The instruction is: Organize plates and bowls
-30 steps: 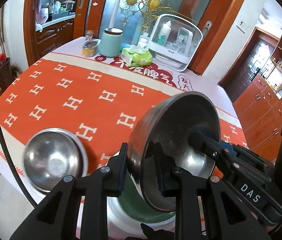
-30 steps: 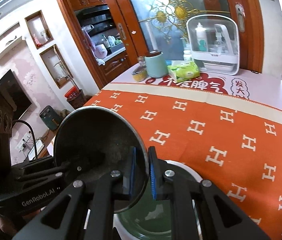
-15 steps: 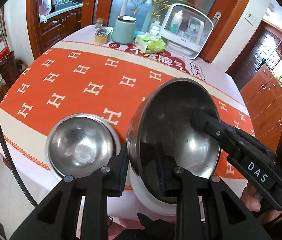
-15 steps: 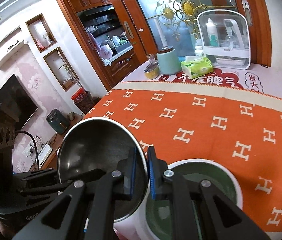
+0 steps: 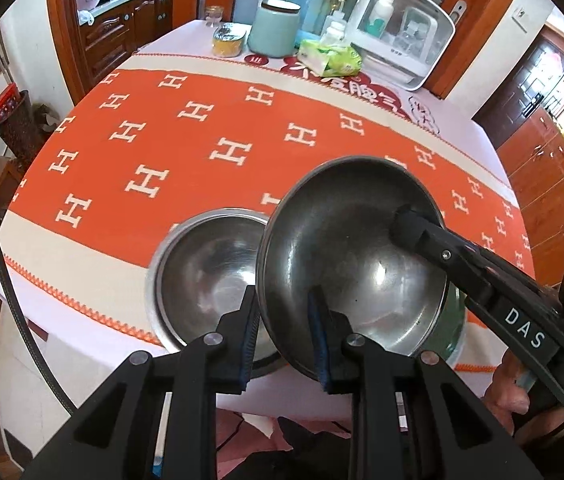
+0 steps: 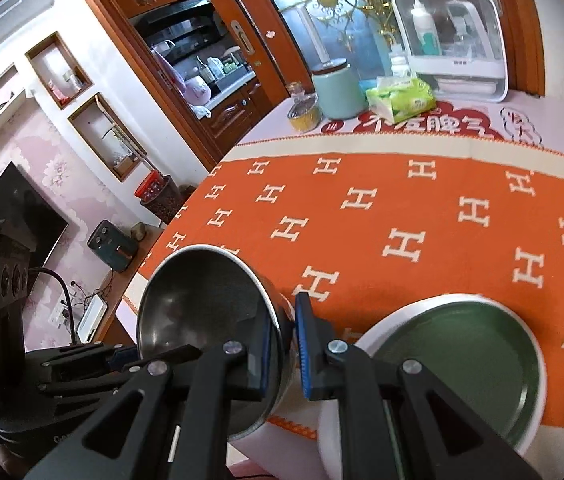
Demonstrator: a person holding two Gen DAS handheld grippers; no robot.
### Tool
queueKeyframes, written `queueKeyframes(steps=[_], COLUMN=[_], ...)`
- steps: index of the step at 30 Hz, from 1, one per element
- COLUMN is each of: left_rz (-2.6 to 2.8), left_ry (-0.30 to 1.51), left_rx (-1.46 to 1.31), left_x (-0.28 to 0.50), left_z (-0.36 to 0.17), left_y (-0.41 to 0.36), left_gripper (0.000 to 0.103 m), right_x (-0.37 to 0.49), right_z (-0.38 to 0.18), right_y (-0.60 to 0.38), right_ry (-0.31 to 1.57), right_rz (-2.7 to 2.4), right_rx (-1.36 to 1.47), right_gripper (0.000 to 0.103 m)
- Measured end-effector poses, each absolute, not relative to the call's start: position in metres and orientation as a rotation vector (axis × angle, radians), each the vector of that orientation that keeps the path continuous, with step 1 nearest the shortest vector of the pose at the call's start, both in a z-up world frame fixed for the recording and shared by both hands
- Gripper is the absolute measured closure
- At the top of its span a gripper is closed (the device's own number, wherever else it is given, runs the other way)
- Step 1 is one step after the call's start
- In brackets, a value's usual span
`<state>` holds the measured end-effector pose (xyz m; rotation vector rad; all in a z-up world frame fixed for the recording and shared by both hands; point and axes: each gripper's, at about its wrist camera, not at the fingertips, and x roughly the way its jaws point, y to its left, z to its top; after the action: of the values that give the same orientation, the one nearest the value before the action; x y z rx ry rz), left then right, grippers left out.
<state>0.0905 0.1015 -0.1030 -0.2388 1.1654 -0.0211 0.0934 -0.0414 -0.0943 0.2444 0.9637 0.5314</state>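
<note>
A steel bowl (image 5: 354, 264) hangs tilted in the air, held by both grippers on opposite sides of its rim. My left gripper (image 5: 282, 300) is shut on the near rim, and my right gripper (image 6: 286, 312) is shut on the other side of the same bowl (image 6: 201, 304). In the left wrist view the right gripper's finger (image 5: 414, 228) reaches over the far rim. A second steel bowl (image 5: 205, 276) sits on the table just below and left of the held one. A green dish with a white outside (image 6: 462, 360) rests on the cloth to the right.
An orange tablecloth (image 5: 185, 140) covers the table, whose front edge lies just under the bowls. At the far end stand a teal canister (image 5: 273, 28), a yellow jar (image 5: 227, 40), a green tissue pack (image 5: 330, 58) and a white plastic case (image 5: 402, 36).
Both grippers have carried the steel bowl to the left and a little down, off the green dish and over toward the second steel bowl. The grips are unchanged.
</note>
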Motion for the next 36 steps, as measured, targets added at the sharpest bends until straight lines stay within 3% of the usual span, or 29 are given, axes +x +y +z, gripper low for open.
queueKeyframes(steps=[23, 36], left_rz=[-0.146, -0.216], left_ry=[1.330, 1.331], left_rx=[-0.047, -0.007], left_x=[0.112, 0.116], left_z=[-0.140, -0.144], left_y=[0.167, 0.180], left_gripper=[0.080, 0.080], right_x=[0.083, 0.074], right_z=[-0.150, -0.156], right_y=[0.012, 0.006], right_ry=[1.106, 1.094], right_rz=[0.351, 0.224], right_rx=[0.435, 0.514], right_gripper=[0.090, 0.081])
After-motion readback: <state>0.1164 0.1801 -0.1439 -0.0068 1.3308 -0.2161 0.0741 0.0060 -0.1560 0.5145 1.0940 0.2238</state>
